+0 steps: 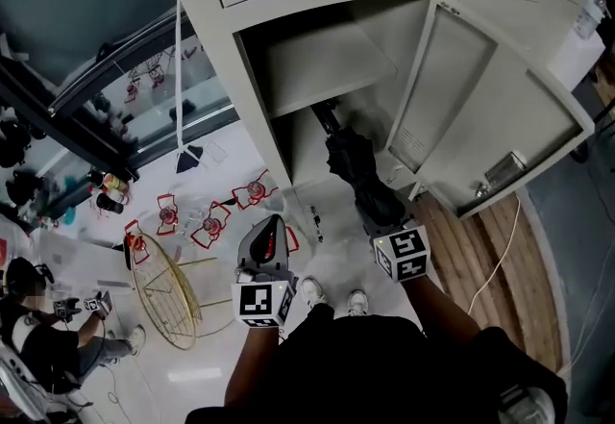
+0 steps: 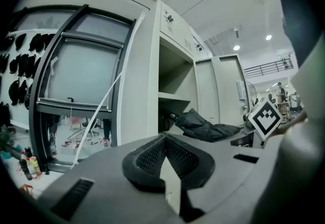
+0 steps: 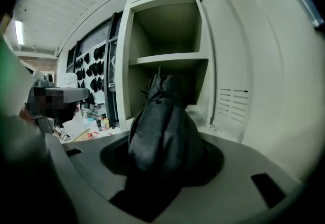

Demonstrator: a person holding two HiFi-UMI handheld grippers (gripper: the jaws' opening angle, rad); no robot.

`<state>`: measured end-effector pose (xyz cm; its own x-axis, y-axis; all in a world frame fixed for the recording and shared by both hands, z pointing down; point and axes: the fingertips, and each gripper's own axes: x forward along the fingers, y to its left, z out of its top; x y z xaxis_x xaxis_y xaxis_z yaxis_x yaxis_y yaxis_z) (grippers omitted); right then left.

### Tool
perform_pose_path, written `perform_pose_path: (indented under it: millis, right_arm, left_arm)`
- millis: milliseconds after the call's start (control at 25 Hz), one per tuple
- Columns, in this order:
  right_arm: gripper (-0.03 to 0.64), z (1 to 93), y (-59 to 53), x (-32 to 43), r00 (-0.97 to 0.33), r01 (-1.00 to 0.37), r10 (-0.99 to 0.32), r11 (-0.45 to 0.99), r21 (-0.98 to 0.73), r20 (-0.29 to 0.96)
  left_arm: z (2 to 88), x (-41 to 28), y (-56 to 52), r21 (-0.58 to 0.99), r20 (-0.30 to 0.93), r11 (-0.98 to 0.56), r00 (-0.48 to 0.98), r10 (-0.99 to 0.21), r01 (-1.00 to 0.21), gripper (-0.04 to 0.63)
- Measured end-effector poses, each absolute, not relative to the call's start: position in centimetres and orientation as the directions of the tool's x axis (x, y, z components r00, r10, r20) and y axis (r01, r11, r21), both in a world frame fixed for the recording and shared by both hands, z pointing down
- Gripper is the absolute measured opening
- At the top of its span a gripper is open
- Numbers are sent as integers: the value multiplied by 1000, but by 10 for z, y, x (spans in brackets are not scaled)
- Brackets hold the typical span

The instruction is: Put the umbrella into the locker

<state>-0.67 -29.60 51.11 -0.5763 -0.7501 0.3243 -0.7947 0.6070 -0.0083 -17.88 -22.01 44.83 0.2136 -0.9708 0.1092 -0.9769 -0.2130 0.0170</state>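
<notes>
Right hand-held gripper (image 3: 162, 167) clamped on black folded umbrella (image 1: 351, 167), jaws fairly wide around bunched fabric. Umbrella's far end reaches into open locker (image 1: 207, 18), lower compartment under shelf (image 1: 327, 66). Door (image 1: 480, 114) swung wide. Left hand-held gripper (image 2: 165, 164) closed, empty, facing locker.

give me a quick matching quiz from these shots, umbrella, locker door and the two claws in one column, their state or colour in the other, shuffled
Column one:
1 umbrella
2 locker door
3 left claw
4 right claw

Column two:
a swung open
b shut, nothing in it
c black, folded
d shut on the umbrella

Pairs: 1-c, 2-a, 3-b, 4-d
</notes>
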Motion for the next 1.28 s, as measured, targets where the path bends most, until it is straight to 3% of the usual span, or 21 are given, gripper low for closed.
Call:
perform_pose_path:
  millis: [760,1280]
  right_arm:
    - [213,502,-405,-62,-541,-803,-755,595,40,372]
    - [216,523,-463,-82,-478,-805,-718,589,75,506]
  left_arm:
    - [448,-191,-261,7,96,-267,266,-959,-964,-3]
    - [446,-187,-272,11,84,-266,266,-960,-964,-2]
